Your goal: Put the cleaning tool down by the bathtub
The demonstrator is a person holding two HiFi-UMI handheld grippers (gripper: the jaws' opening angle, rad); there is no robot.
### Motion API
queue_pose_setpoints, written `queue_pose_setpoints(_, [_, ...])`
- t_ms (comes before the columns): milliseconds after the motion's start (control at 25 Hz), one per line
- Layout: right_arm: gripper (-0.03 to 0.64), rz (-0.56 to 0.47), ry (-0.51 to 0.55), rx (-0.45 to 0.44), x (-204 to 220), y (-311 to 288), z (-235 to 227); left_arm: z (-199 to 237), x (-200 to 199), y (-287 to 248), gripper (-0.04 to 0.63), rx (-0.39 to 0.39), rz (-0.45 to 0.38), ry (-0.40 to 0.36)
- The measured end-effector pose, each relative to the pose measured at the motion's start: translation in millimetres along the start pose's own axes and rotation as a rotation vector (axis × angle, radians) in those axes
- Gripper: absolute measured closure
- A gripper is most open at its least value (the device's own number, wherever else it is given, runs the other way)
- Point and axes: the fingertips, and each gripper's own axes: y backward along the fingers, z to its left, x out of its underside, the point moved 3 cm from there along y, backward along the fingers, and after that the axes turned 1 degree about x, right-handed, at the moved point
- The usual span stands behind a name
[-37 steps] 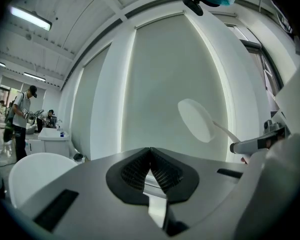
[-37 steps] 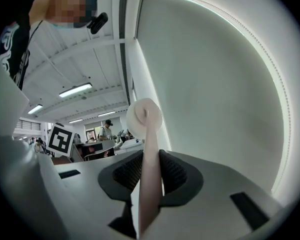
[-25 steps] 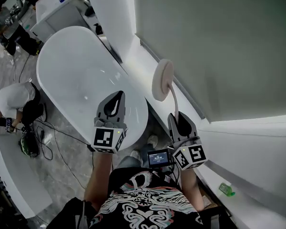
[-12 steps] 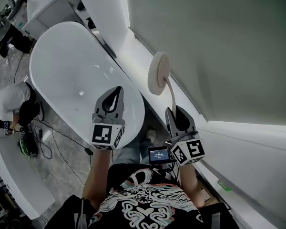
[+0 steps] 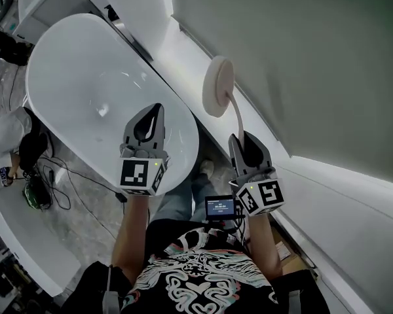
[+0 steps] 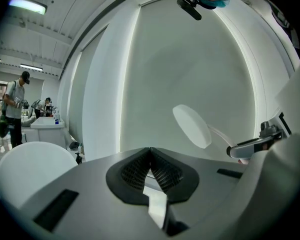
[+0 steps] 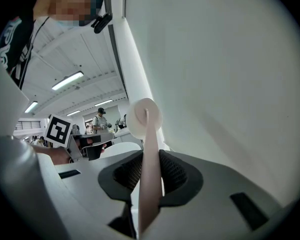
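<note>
The cleaning tool [image 5: 217, 89] is a flat, round, cream-white pad on a long, thin, pale pink handle with a slight curve. It is up in the air, the lower end of its handle clamped between the jaws of the right gripper [image 5: 243, 138]. The pad is raised over the white ledge [image 5: 183, 51] beside the bathtub [image 5: 78, 70]. The bathtub is white, oval and freestanding, and stands on the grey floor [image 5: 92, 201] along that ledge.

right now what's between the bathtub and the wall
A white ledge runs between the bathtub and the wall, plain in the head view. The round pad of the cleaning tool, held in the right gripper, shows over that ledge.
</note>
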Motion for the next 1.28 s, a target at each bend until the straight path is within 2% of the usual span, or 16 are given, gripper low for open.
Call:
queue_pose_setpoints(160, [0.508,0.034,0.010,0.013,13,-16,-4,13,15,-11,0.580,-0.008,0.017,0.029])
queue_pose_setpoints(560, [0.508,0.080,0.008,0.021,50,-45,-23,28,62,-39,0.580,-0.005,0.065,0.046])
queue_pose_setpoints(960, [0.508,0.123,-0.008,0.052,104,-71,-56,26,123,-67,0.580,0.006,0.105,0.078])
queue_pose_setpoints(1280, [0.508,0.147,-0.014,0.044,141,-96,-74,33,175,-85,0.580,0.007,0.147,0.104])
